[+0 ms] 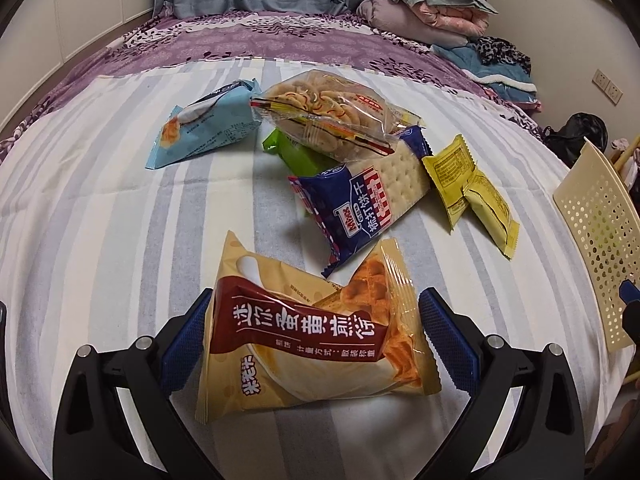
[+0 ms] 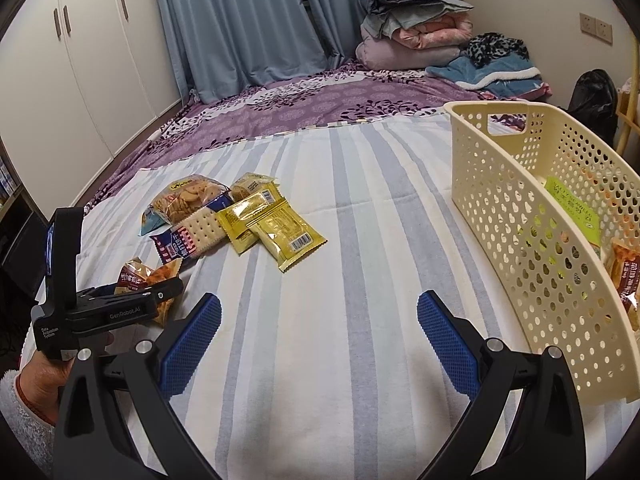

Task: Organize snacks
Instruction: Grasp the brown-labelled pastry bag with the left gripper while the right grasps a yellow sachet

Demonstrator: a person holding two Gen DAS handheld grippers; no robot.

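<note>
A tan snack bag with a maroon band (image 1: 312, 344) lies on the striped sheet between the fingers of my open left gripper (image 1: 318, 296); the left pad (image 1: 188, 340) is at the bag's edge. The right wrist view shows the same gripper (image 2: 160, 292) low over that bag (image 2: 158, 274), held by a hand. Beyond lies a pile: a navy cracker pack (image 1: 360, 204), two yellow packets (image 1: 472, 188), a clear cookie bag (image 1: 328, 112), a light blue packet (image 1: 204, 128) and a green one (image 1: 296, 156). My right gripper (image 2: 320, 300) is open over bare sheet, beside the cream basket (image 2: 520, 216).
The perforated basket (image 1: 600, 232) stands at the right edge of the bed and holds a green packet (image 2: 572, 204) and an orange one (image 2: 628, 276). Folded quilts (image 2: 416, 28) are stacked at the bed's far end. White wardrobe doors (image 2: 80, 60) line the left wall.
</note>
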